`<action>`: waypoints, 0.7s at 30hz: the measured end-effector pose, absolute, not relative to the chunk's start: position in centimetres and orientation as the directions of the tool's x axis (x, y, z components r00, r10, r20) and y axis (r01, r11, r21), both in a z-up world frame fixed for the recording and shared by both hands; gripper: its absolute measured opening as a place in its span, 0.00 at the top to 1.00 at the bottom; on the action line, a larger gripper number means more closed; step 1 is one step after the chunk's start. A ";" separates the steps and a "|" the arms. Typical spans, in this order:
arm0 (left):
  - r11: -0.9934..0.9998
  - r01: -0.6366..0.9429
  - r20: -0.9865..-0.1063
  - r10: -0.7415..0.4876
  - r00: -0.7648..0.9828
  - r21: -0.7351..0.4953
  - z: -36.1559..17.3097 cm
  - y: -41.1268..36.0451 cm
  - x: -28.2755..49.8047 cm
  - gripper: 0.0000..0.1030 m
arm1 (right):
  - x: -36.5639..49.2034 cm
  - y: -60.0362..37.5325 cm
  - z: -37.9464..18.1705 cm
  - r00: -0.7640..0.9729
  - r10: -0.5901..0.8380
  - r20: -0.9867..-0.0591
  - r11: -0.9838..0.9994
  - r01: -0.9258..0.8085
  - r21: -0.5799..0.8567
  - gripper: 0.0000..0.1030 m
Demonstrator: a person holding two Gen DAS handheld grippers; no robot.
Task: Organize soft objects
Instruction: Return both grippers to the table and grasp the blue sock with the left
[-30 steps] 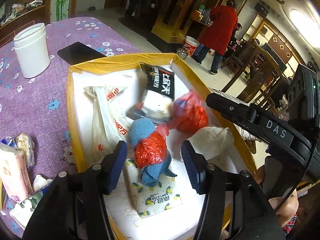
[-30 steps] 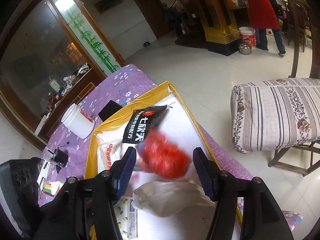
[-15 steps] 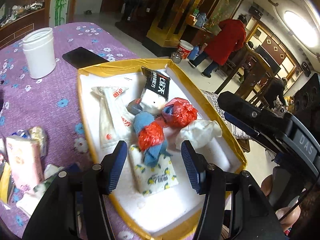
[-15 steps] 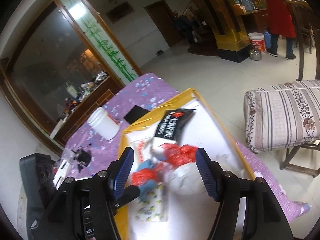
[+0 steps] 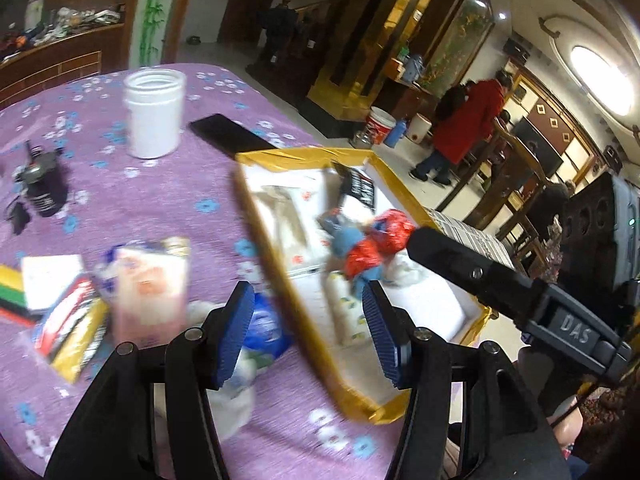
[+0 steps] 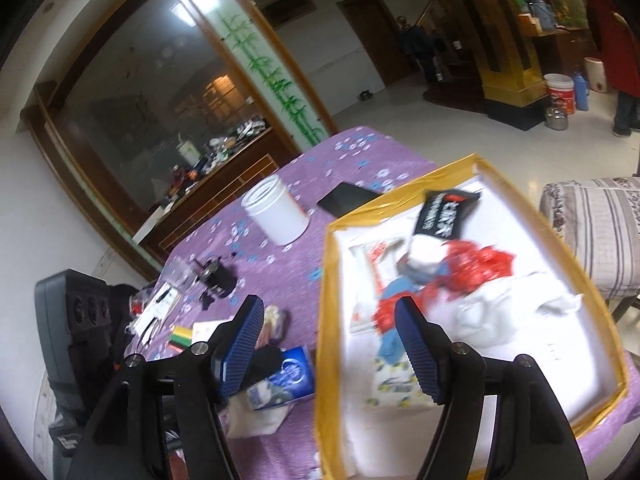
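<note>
A white box with yellow-taped rim point(image 5: 280, 256) point(image 6: 325, 320) sits on the purple flowered table. It holds red plastic bags point(image 5: 390, 230) point(image 6: 476, 266), a blue cloth point(image 5: 348, 238), a black packet point(image 5: 358, 190) point(image 6: 444, 214), a white bag point(image 6: 504, 308) and a tissue pack point(image 6: 394, 384). Left of the box lie a pink tissue pack point(image 5: 150, 292), a blue-white packet point(image 5: 264, 330) point(image 6: 290, 376) and other wrappers. My left gripper point(image 5: 308, 334) is open and empty above the box's left rim. My right gripper point(image 6: 330, 348) is open and empty over the same rim.
A white jar point(image 5: 154, 114) point(image 6: 276, 216), a black phone point(image 5: 230, 132) point(image 6: 346, 200) and a small black device point(image 5: 42, 188) point(image 6: 218, 278) stand on the table. A striped cushioned chair point(image 6: 592, 232) is right of it. A person in red point(image 5: 464, 124) stands far off.
Both grippers have pulled back and swung left from over the box contents toward its left rim. The loose packets left of the box have come into view. Both stay open.
</note>
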State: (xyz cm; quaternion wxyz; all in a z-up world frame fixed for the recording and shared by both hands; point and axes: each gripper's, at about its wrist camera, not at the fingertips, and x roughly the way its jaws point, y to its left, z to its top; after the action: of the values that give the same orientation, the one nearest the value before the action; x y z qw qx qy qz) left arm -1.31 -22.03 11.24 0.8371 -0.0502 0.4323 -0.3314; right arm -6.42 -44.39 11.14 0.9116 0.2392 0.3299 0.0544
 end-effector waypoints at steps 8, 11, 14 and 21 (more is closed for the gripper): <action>0.914 0.297 -0.732 -0.400 0.551 -0.276 10.9 -12.0 3.0 0.47 | -6.0 -40.9 10.3 0.740 0.302 -0.601 0.892 0.004 0.453 0.31; 0.951 0.197 -0.757 -0.310 0.575 -0.239 10.0 -8.1 5.9 0.47 | -5.8 -39.7 10.1 0.730 0.319 -0.604 0.893 -0.019 0.450 0.31; 0.972 0.138 -0.792 -0.235 0.563 -0.190 8.2 -5.8 8.6 0.47 | -5.6 -38.8 9.9 0.719 0.335 -0.609 0.892 -0.034 0.450 0.31; 0.974 0.132 -0.874 -0.226 0.430 -0.187 3.9 -4.3 10.7 0.47 | -5.8 -37.2 9.6 0.700 0.351 -0.622 0.898 -0.061 0.436 0.31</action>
State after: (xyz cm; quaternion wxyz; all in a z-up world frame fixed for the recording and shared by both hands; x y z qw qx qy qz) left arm 10.75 -4.31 3.91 0.8443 -0.0449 0.5235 -0.1059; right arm -5.80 -37.20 9.58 0.9010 0.1953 0.3702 0.1143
